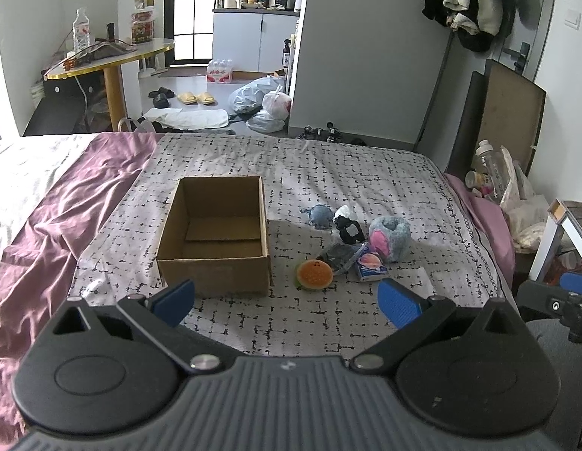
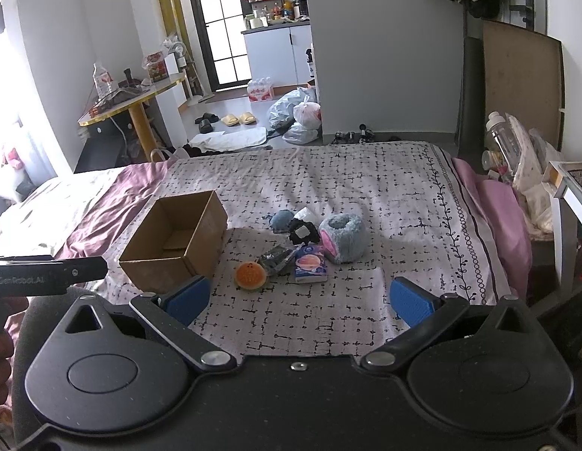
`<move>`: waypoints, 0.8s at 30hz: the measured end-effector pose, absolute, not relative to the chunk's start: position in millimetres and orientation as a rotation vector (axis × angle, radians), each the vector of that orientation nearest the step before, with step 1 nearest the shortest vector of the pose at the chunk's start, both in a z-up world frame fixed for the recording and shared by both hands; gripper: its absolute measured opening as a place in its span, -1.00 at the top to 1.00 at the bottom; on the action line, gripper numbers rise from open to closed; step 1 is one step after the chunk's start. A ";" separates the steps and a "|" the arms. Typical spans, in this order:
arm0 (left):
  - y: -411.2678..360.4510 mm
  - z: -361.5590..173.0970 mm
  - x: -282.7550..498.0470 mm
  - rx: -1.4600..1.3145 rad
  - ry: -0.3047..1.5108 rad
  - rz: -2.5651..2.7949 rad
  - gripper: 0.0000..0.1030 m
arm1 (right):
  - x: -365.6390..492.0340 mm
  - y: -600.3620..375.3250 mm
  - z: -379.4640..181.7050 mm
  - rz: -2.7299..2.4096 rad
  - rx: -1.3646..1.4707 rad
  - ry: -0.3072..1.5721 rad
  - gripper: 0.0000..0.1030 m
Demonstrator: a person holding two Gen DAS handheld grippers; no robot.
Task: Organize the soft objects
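Observation:
An empty cardboard box (image 1: 215,233) (image 2: 176,238) sits open on the patterned bedspread. To its right lies a cluster of soft things: an orange burger plush (image 1: 314,275) (image 2: 249,276), a grey-blue fluffy ball with a pink patch (image 1: 389,236) (image 2: 343,236), a black plush (image 1: 347,227) (image 2: 303,232), a small blue plush (image 1: 320,216) (image 2: 281,220), a dark packet (image 1: 338,257) (image 2: 276,257) and a tissue pack (image 1: 370,267) (image 2: 309,268). My left gripper (image 1: 287,300) hangs open near the box's front. My right gripper (image 2: 298,298) is open, short of the cluster. Neither holds anything.
A purple sheet (image 1: 65,195) covers the bed's left side. Past the bed's foot are floor clutter, plastic bags (image 1: 264,103) and a round table (image 1: 114,56). At the right edge stand bottles and bags (image 2: 516,158). The other gripper's body (image 2: 46,274) shows at left in the right wrist view.

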State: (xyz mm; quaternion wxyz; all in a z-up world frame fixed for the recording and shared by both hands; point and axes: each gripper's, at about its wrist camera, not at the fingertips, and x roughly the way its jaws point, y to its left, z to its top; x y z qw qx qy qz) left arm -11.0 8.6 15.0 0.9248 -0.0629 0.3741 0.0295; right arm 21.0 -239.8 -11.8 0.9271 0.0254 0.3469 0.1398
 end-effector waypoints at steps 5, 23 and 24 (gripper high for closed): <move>4.2 12.9 -9.3 -0.123 0.775 0.055 -1.00 | 20.8 -242.0 -11.4 0.282 0.052 0.708 -1.00; -0.8 9.0 -3.1 -0.132 0.775 0.043 -1.00 | 24.3 -242.6 -18.1 0.281 0.053 0.719 -1.00; -1.1 8.4 -2.2 -0.131 0.775 0.041 -1.00 | 24.9 -242.9 -18.8 0.281 0.054 0.720 -1.00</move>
